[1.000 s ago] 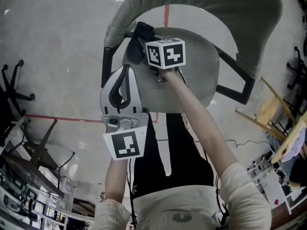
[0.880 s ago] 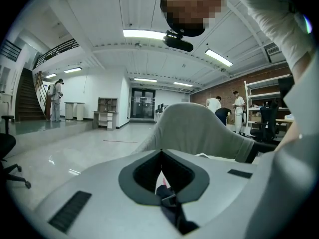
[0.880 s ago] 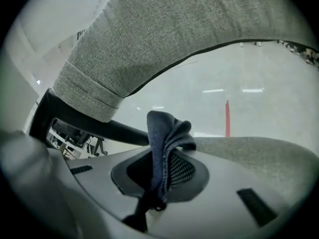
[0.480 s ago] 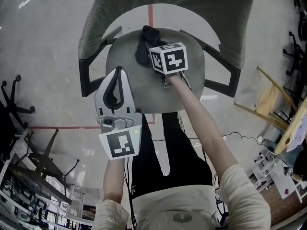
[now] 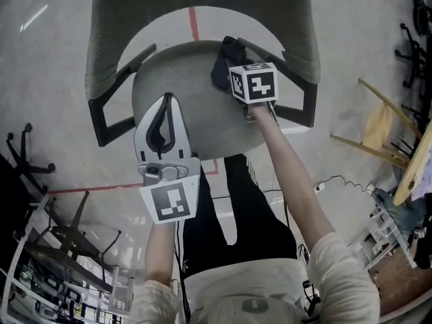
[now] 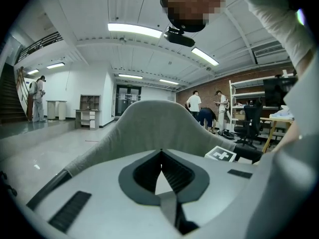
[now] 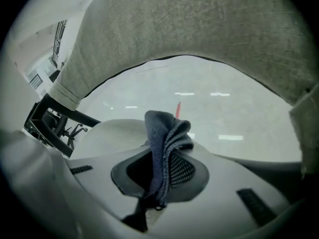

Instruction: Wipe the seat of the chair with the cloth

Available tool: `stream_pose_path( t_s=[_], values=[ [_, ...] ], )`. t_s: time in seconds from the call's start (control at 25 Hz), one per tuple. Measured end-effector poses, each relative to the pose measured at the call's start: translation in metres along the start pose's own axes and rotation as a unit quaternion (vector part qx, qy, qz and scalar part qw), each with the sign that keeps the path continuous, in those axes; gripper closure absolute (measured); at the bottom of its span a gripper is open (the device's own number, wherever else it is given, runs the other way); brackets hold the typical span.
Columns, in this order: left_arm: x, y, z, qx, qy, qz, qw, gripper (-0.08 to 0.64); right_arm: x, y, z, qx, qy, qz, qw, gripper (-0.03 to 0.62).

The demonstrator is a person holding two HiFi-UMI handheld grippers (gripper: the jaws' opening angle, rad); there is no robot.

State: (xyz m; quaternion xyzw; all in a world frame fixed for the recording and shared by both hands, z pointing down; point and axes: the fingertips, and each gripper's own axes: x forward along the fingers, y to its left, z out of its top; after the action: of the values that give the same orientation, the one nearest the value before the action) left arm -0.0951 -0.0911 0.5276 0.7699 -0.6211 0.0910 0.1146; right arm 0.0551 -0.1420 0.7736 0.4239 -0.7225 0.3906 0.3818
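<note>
The chair's grey round seat (image 5: 189, 100) lies below me, its grey backrest (image 5: 202, 12) curving behind. A dark blue cloth (image 5: 225, 61) rests bunched on the seat's back right part. My right gripper (image 7: 162, 151) is shut on the cloth (image 7: 164, 138), which stands up folded between the jaws; its marker cube (image 5: 254, 83) hides the tips from above. My left gripper (image 5: 167, 101) hovers over the seat's front left, shut with nothing in it (image 6: 160, 152). It points at the backrest (image 6: 159, 121).
Black armrest frames (image 5: 111, 110) (image 5: 302, 100) flank the seat. Red tape (image 5: 194, 22) marks the grey floor. Black chair bases (image 5: 20, 154) stand at left, wooden frames (image 5: 378, 130) at right. People (image 6: 194, 103) and shelving (image 6: 249, 103) are far off.
My right gripper has dragged the cloth across the back of the seat, from its left side to its right side. The left gripper has kept its place over the front left.
</note>
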Motion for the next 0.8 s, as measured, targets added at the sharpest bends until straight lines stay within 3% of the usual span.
stream_pose_path(
  t_s=[0.24, 0.8],
  values=[
    [0.004, -0.018, 0.006, 0.018, -0.002, -0.021, 0.9996, 0.549, -0.014, -0.037, -0.009, -0.057, 0.015, -0.077, 0.995, 0.538],
    [0.005, -0.026, 0.005, 0.021, 0.004, -0.030, 0.9993, 0.549, -0.021, -0.050, -0.009, -0.044, 0.011, -0.095, 0.994, 0.538]
  ],
)
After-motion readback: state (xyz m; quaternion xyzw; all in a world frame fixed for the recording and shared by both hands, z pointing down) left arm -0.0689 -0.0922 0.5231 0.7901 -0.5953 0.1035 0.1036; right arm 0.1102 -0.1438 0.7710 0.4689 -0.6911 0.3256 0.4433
